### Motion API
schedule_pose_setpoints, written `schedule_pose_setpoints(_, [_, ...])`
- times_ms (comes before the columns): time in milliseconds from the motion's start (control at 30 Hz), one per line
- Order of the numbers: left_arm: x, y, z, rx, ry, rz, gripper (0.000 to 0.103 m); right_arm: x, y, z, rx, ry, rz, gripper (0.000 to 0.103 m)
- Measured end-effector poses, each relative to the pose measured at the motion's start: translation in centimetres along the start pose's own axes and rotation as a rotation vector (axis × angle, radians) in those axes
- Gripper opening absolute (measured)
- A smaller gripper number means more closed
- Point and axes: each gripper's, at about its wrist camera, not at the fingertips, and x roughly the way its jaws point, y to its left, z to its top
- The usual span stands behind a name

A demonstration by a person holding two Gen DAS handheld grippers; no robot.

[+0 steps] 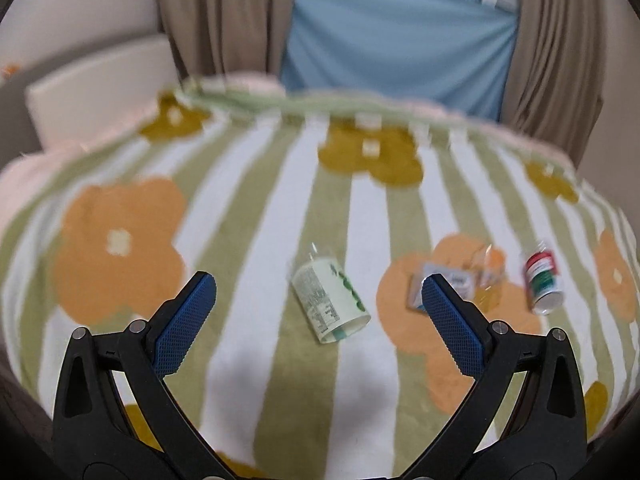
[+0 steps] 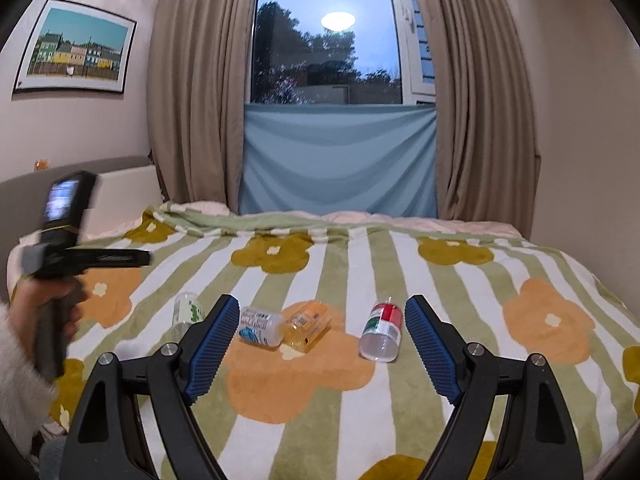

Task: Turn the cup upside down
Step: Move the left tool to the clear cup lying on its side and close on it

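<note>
My left tongs (image 1: 318,294) stand wide apart with nothing between the blue textured pads (image 1: 186,322), hovering over the bed's green-and-white striped blanket with orange and mustard flowers (image 1: 256,208). Just beyond the gap lies the clear plastic cup with a white and green printed label (image 1: 329,303), on its side, open mouth turned toward me and to the right — this whole view is smeared by blur, so the print is unreadable. To its right, partly hidden behind my right-side pad, a small cup with a pale blue-white label (image 1: 448,280) and something orange and clear (image 1: 490,266) beside it are too blurred to separate. Further right lies a clear cup with a red, white and green label (image 1: 543,282), also on its side.

My right tongs (image 2: 318,336) are equally spread and empty. Through them I see the same row more sharply: the green-labelled cup (image 2: 185,314) is half cut off by my left-side pad (image 2: 212,346); the blue-and-white cup (image 2: 260,326) touches the orange-labelled clear cup (image 2: 306,324); the red-and-green one (image 2: 382,332) lies apart, mouth toward me. At the left edge the person's hand (image 2: 48,308) grips the other handle, blurred.

Beyond the bed hang beige curtains (image 2: 196,92), a light blue cloth (image 2: 338,164) and a window (image 2: 326,36).
</note>
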Motion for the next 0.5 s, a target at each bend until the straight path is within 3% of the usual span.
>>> schedule_pose_setpoints(167, [9.0, 0.5, 0.8, -0.053, 0.216, -0.007, 0.103, 2.2, 0.1, -1.0, -0.039, 0.034, 0.001, 0.082])
schedule_pose_setpoints(500, [17.7, 1.9, 0.4, -0.138, 0.436, -0.018, 0.101, 6.9, 0.1, -3.4, -0.060, 0.124, 0.039, 0.082])
